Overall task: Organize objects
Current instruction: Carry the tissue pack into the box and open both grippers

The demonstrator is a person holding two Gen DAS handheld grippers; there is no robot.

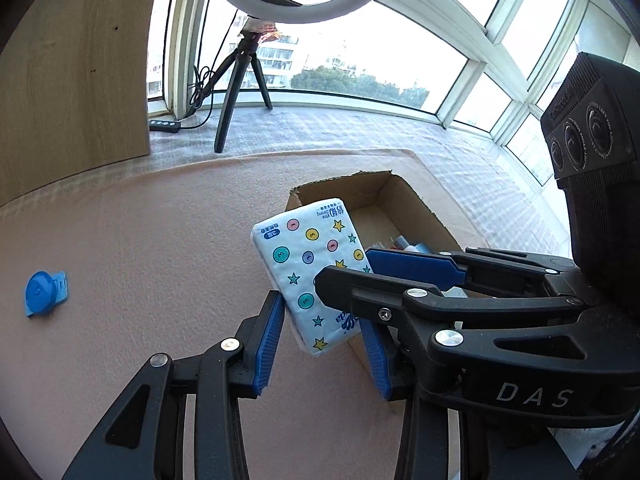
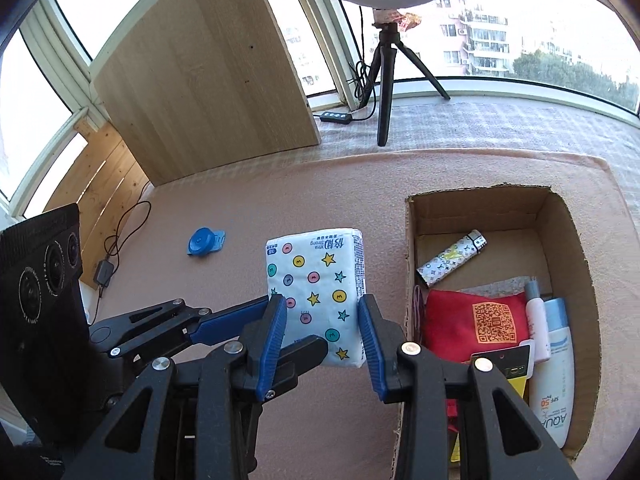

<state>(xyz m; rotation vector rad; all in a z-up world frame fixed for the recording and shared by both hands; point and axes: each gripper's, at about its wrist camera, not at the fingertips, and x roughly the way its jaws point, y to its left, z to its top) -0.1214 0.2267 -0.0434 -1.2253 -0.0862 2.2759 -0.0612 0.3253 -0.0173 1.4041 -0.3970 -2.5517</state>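
1. Over the bench (image 2: 248, 208), just left of the cardboard box (image 2: 560, 216), a star-print tissue pack (image 2: 316, 276) hangs in the air, not yet in the box.
2. Right gripper (image 2: 322, 304): fingers are closed on the pack's two long edges.
3. Left gripper (image 1: 320, 314): fingers straddle the same pack, with one pad touching it. I cannot tell whether they clamp it, as the far side is hidden.
4. Done so far, judging by the layout: the box already holds a patterned lighter (image 2: 452, 258), a red pouch (image 2: 460, 320), a small pink bottle (image 2: 536, 328) and a sunscreen bottle (image 2: 556, 360).
5. Left to do: the pack goes into the box, probably into the free space at the far end.
6. Also left: a blue round gadget (image 2: 205, 242) lies loose on the bench, well apart from the box.
7. Likely late stage, two items outstanding.
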